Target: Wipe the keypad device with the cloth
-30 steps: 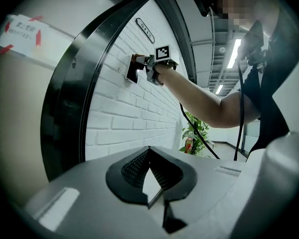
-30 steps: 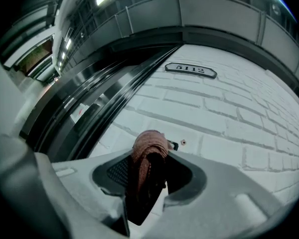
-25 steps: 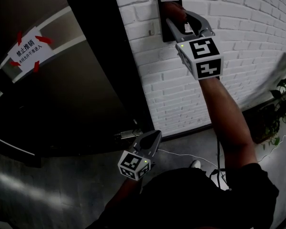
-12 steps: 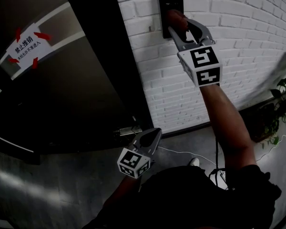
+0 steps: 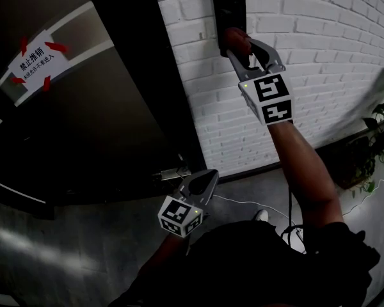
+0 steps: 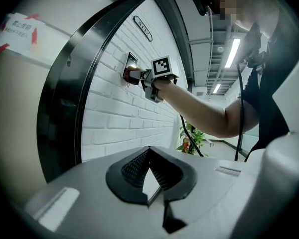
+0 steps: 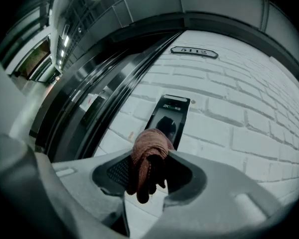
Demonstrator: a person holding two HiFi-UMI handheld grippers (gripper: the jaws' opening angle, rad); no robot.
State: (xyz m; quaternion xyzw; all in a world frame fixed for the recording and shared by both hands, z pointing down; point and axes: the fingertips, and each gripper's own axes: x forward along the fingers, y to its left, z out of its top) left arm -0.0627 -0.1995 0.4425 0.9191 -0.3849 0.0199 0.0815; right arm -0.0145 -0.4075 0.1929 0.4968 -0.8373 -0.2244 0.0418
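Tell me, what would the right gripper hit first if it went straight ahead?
The right gripper is shut on the cloth, so the cloth would meet the keypad on the wall first, near its lower part. It may be touching already; depth is hard to judge.

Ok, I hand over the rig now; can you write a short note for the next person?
Right gripper: shut on the reddish cloth, at the lower part of the keypad device on the brick wall.
Left gripper: shut, empty, low beside the dark door.
Done: cloth brought to the device; how much is wiped cannot be told.
Left: wipe the whole face, then withdraw.
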